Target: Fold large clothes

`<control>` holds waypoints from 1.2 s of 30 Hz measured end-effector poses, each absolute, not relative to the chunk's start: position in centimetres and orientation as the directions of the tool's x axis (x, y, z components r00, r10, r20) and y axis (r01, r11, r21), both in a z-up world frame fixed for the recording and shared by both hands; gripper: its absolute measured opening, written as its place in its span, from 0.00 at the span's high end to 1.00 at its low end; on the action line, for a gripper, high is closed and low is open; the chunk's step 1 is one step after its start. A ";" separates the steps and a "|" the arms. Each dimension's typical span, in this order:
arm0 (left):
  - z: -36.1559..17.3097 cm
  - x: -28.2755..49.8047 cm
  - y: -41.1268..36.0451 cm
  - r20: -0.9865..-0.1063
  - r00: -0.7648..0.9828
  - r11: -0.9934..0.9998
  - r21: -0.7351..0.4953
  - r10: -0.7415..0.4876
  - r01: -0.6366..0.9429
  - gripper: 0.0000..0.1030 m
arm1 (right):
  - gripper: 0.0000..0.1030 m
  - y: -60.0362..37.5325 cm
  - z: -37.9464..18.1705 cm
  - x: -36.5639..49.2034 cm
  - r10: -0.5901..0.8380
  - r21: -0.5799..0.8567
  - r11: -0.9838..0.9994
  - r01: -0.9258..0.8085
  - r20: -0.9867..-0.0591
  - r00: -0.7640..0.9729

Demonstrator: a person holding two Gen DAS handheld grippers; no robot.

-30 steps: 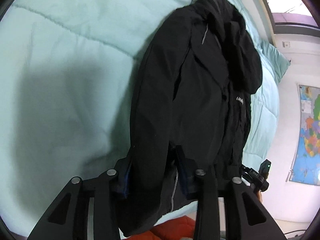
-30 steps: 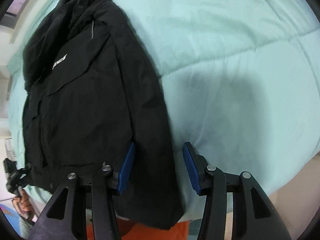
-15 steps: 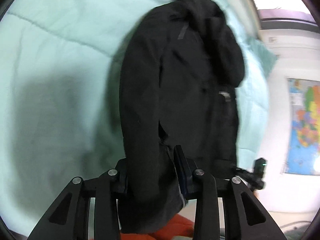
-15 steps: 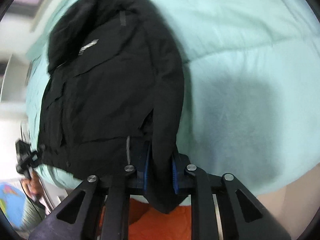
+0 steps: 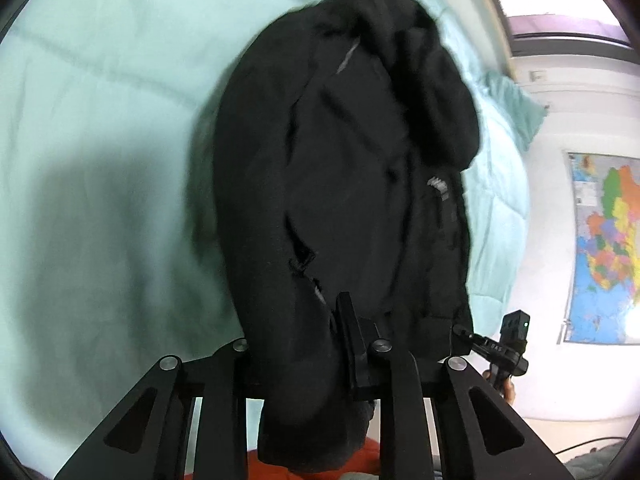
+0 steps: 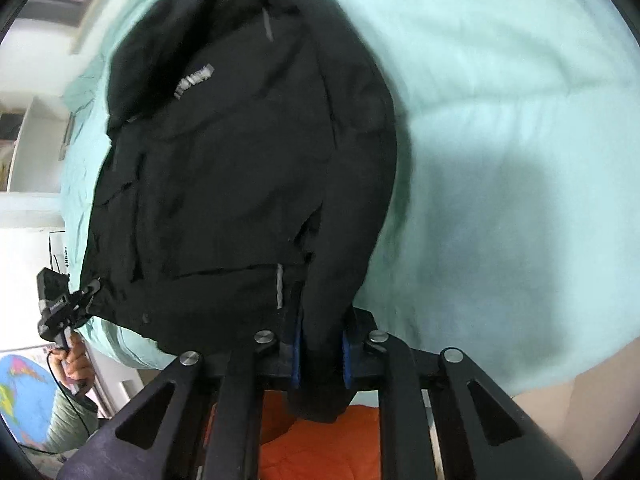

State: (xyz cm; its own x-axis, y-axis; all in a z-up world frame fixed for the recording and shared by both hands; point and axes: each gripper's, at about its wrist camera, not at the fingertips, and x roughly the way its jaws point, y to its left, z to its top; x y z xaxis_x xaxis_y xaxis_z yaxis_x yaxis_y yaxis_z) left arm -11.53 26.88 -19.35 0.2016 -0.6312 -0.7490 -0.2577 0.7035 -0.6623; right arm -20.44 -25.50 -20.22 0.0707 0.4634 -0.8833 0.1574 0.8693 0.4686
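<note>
Black jacket (image 6: 240, 168) (earlier loose) now pinched by both tools.

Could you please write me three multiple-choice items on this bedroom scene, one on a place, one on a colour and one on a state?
1. Where does the black jacket lie?
A. on the mint quilt
B. on a wooden chair
C. on a hanger

2. What colour are the pads of the right tongs?
A. red
B. blue
C. white

3. What is between the fingers of the left tongs?
A. nothing
B. a pillow corner
C. the jacket's hem

Answers: 1 A, the quilt shows all round the jacket; 2 B, blue strips face the fabric in the right wrist view; 3 C, black cloth fills the gap between the fingers as the jaws close, and the right tongs' jaws are closing on the hem too.
</note>
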 end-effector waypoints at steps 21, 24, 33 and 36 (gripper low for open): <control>-4.3 1.9 28.2 -0.562 0.527 0.638 -0.769 -0.637 -0.049 0.80 | 0.84 -28.3 -4.2 -6.4 0.539 0.605 0.796 0.019 -0.724 0.430; -2.7 5.3 28.4 -0.543 0.550 0.636 -0.771 -0.634 -0.027 0.80 | 0.84 -28.6 -2.2 -2.3 0.528 0.600 0.800 -0.001 -0.704 0.474; -3.9 21.4 27.3 -0.608 0.563 0.655 -0.741 -0.560 -0.149 0.78 | 0.84 -27.5 -3.6 13.3 0.475 0.566 0.822 0.060 -0.740 0.476; -8.0 26.8 26.4 -0.681 0.517 0.685 -0.693 -0.519 -0.226 0.77 | 0.81 -27.0 -8.3 18.5 0.454 0.549 0.824 0.138 -0.787 0.418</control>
